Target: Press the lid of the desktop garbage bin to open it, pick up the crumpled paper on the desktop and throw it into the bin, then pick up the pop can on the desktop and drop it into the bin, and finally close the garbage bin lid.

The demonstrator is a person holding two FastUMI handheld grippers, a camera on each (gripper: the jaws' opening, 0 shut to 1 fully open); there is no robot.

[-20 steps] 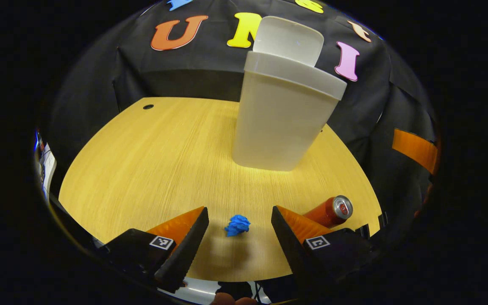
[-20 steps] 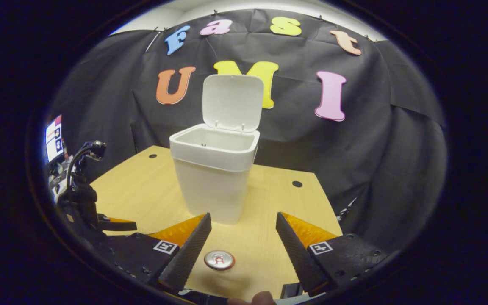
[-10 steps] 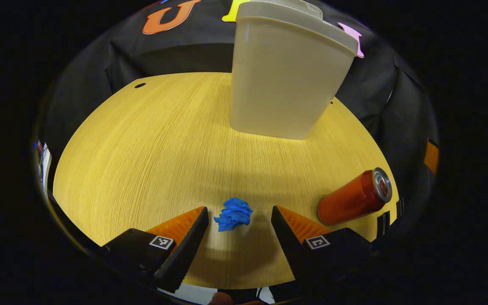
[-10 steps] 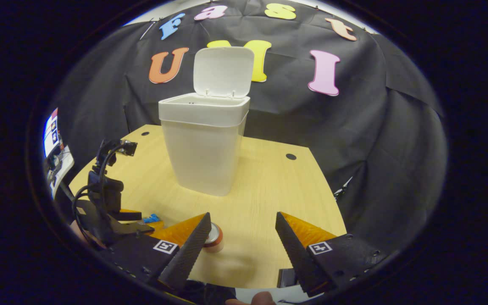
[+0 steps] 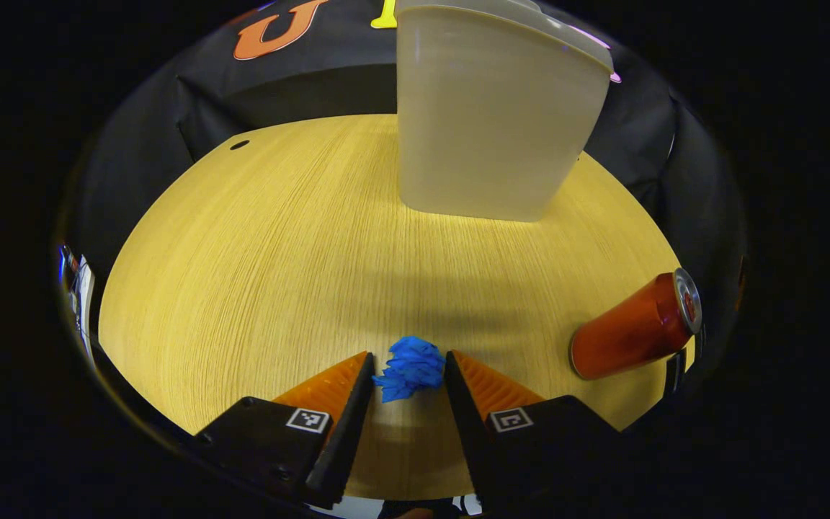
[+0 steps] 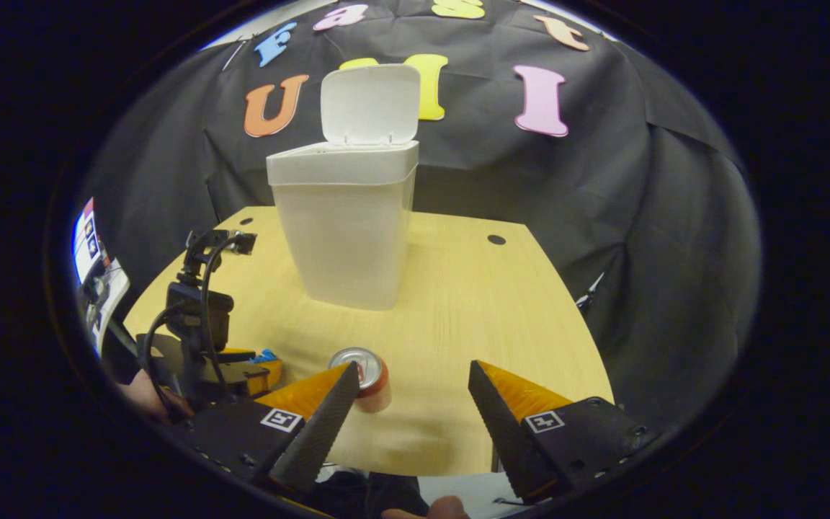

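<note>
A blue crumpled paper (image 5: 411, 367) lies on the wooden desktop (image 5: 278, 252), and my left gripper (image 5: 408, 364) is shut on it, a finger pressing each side. The red pop can (image 5: 631, 328) lies on its side to the right. The white bin (image 5: 491, 122) stands farther back. In the right gripper view the bin (image 6: 346, 231) has its lid (image 6: 369, 104) standing up, open. The can (image 6: 361, 367) rests just ahead of my right gripper's left finger. My right gripper (image 6: 413, 375) is open above the desktop's near edge. The left gripper (image 6: 242, 367) with the paper (image 6: 265, 355) is at lower left.
The desktop (image 6: 458, 303) has small round holes near its back corners (image 6: 496, 239). Black cloth walls close in the back and right. A hand (image 6: 145, 393) holds the left gripper, with a screen (image 6: 94, 252) beyond the desktop's left edge.
My left gripper moved down and forward to the paper and shut its fingers on it. The right gripper pulled back and lowered, staying open, so the can now lies ahead of it.
</note>
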